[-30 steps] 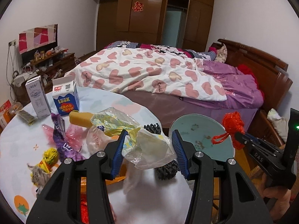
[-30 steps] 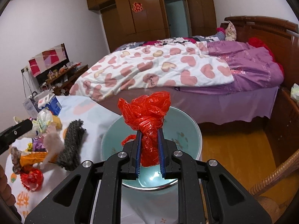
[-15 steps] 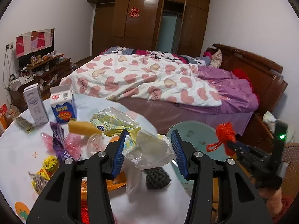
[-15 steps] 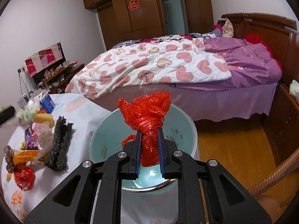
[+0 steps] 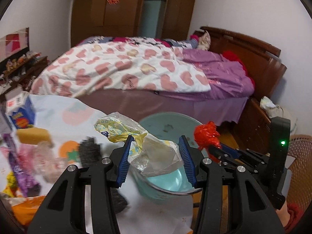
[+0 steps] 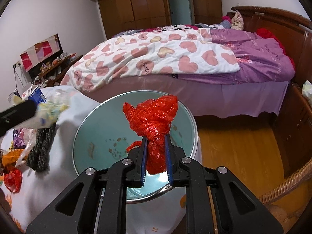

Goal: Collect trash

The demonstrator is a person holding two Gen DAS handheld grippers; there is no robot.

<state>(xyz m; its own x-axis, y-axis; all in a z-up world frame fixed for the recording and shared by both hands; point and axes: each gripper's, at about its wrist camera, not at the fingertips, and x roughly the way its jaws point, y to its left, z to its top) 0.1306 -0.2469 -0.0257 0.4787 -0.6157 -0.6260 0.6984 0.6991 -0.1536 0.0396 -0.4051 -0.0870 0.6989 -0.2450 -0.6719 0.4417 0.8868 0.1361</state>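
My left gripper holds a crumpled clear and yellow plastic bag between its blue pads, just over the near left rim of a pale teal basin. My right gripper is shut on a knotted red plastic bag and holds it above the same basin. The right gripper with the red bag also shows in the left wrist view, at the basin's right side.
A table with a fruit-print cloth carries more trash: a dark scrubber, a yellow sponge, a blue carton, wrappers and another red bag. A bed stands behind; a wicker basket at right.
My left gripper has carried the plastic bag rightward from over the table trash to the basin's rim. The right gripper has kept the red bag over the basin.
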